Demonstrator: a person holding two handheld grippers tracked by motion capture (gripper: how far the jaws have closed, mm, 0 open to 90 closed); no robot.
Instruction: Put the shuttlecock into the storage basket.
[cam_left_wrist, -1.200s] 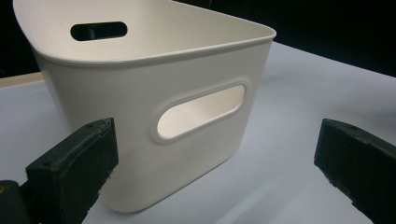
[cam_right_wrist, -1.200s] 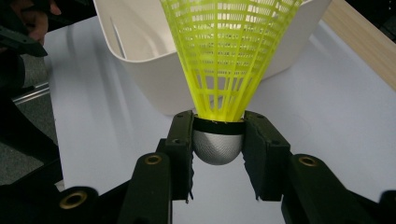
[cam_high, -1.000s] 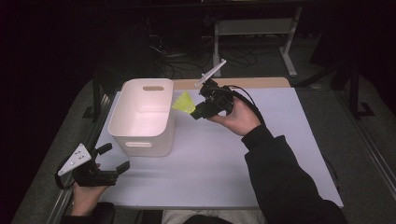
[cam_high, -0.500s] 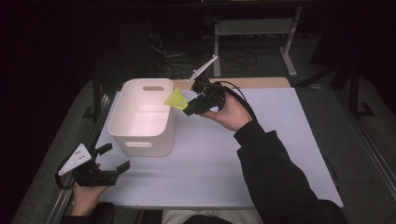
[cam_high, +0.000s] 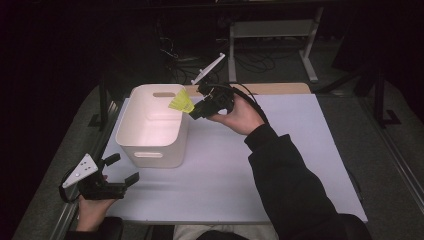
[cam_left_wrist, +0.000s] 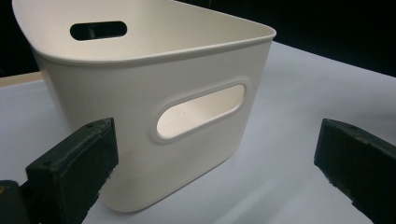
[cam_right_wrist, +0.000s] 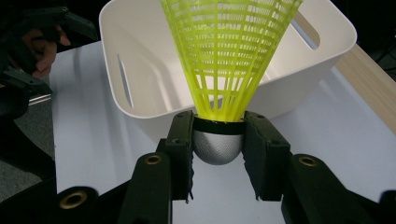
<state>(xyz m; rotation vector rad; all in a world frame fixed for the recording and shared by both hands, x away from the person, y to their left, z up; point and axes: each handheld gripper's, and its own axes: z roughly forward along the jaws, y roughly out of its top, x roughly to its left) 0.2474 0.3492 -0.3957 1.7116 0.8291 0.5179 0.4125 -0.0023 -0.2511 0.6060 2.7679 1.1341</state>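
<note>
A yellow plastic shuttlecock (cam_high: 181, 103) (cam_right_wrist: 229, 56) with a silver cap is pinched at its base by my right gripper (cam_high: 196, 112) (cam_right_wrist: 218, 149), which is shut on it. The skirt points toward a white tub (cam_high: 150, 145) (cam_right_wrist: 327, 51) and hangs over the tub's right rim. The tub stands on the white table mat, handle slots in its end walls (cam_left_wrist: 201, 112). At the mat's near left corner my left gripper (cam_high: 122, 170) (cam_left_wrist: 210, 186) rests with its jaws wide apart and nothing between them, facing the tub's near wall.
A wooden strip (cam_high: 280, 88) runs along the mat's far edge. Behind the table stand a metal frame (cam_high: 270, 30) and loose cables on the dark floor. The white mat (cam_high: 300, 150) spreads wide to the right of the tub.
My right gripper has carried the shuttlecock leftward and slightly up, from beside the tub to over its right rim. The left gripper has stayed where it was.
</note>
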